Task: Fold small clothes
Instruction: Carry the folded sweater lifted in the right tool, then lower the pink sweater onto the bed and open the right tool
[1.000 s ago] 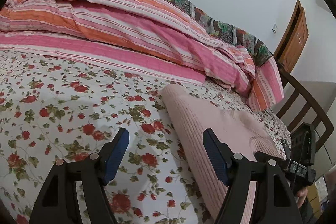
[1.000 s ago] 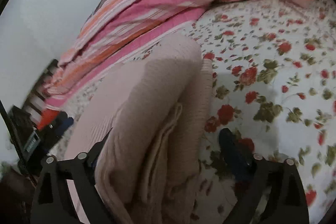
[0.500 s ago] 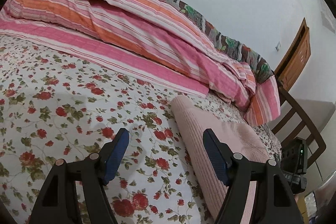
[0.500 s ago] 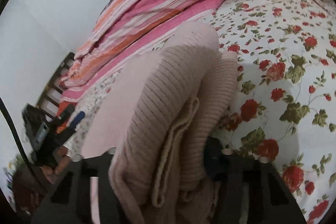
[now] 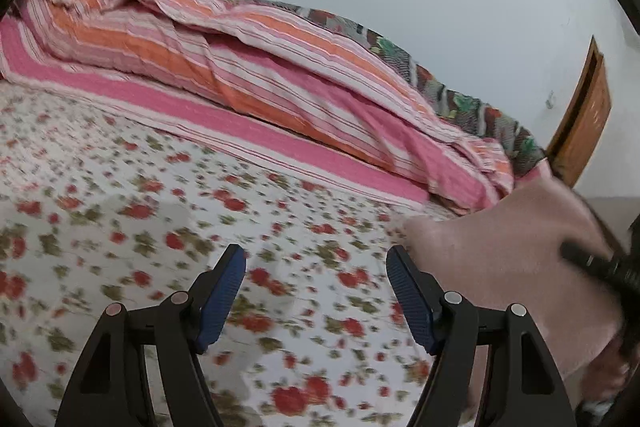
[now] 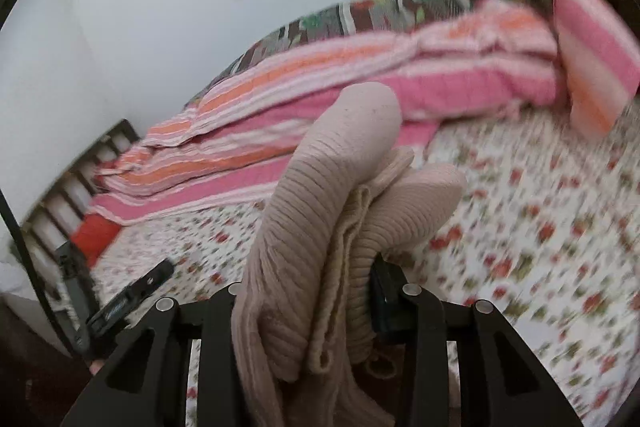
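Ribbed pink knit garment (image 6: 320, 227) (folded thick), clamped in right tool (image 6: 320, 301), left tool (image 5: 316, 291) apart over floral sheet (image 5: 120, 187)

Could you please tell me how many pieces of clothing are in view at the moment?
1: a folded pale pink ribbed knit garment, clamped in the right gripper above the floral bedsheet. The left gripper is open and empty. Others may be hidden.

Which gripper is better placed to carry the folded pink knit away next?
Right. The right gripper is clamped on the folded pink knit, bundled between its jaws. The left gripper is open and empty above the floral bedsheet.
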